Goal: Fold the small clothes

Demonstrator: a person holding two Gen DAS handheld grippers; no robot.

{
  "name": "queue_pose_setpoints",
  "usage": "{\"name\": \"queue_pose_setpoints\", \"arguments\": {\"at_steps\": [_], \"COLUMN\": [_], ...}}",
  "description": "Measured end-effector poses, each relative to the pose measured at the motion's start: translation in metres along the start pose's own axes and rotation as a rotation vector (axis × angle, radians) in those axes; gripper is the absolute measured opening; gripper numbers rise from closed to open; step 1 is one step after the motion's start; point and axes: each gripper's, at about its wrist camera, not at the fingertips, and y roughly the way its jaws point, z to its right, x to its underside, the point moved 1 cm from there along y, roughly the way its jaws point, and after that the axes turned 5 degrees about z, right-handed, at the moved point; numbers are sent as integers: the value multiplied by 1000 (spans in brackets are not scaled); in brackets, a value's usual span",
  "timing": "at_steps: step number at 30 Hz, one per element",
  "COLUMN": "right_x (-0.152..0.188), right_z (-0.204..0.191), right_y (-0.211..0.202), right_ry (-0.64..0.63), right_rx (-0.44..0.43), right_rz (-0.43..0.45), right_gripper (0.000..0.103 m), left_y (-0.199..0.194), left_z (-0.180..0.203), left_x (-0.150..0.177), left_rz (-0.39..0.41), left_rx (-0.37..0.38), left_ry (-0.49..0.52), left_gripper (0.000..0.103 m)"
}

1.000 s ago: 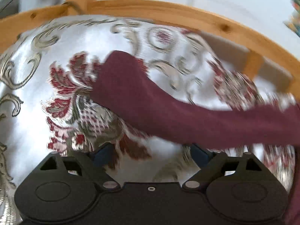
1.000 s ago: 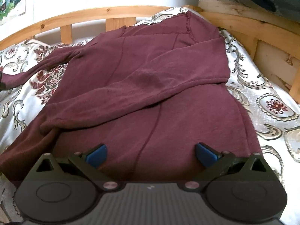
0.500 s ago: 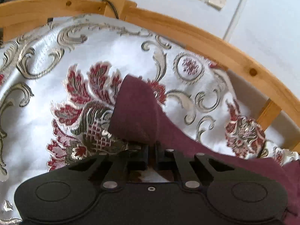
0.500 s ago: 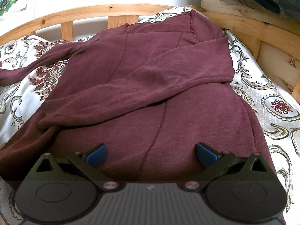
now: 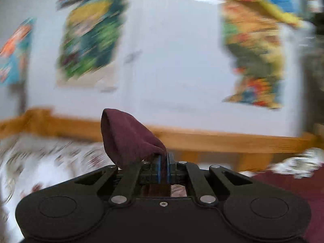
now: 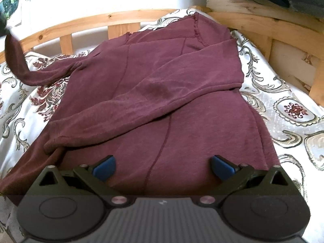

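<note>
Maroon top [image 6: 162, 93] lies spread on the bedspread [image 6: 283, 109], directly ahead of and beneath the right tool [image 6: 162, 166], whose blue pads stand wide apart with nothing between them. One sleeve is already folded diagonally across the chest; the other sleeve [image 6: 18, 60] rises off the bed to the far left of that tool. Its cuff [image 5: 129, 137] is pinched in the left tool [image 5: 163, 162], pads pressed together on the cloth, and the loose end bulges up just ahead and left of the fingertips.

Risks, as judged:
- The pinch takes only a small bite near the cuff end; a quick swing could pull the cloth free.
- Blur in the left view suggests speed; tension on the sleeve may drag the body sideways and disturb the fold already laid.
- The right tool hovers over the hem without pressing, so nothing anchors the garment.

Fabric appears soft, matte knit, with a centre seam and a frilled shoulder seam; wooden bed rail [image 6: 121, 18] lies beyond.
</note>
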Motion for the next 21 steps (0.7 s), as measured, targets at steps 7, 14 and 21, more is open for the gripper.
{"name": "queue_pose_setpoints", "arguments": {"at_steps": [7,14,21], "right_x": [-8,-16,-20], "right_z": [14,42,37], "right_y": [-5,-11,-15], "right_ry": [39,115,18], "right_rx": [55,79,140], "right_rz": [58,128,174], "right_gripper": [103,103,103], "left_y": [-34,-64,-78], "left_z": [94,151,159], "left_x": [0,54,105], "left_rz": [1,-93,-258], "left_rx": [357,663,748], "left_ry": [154,266,278], "left_gripper": [5,5,6]}}
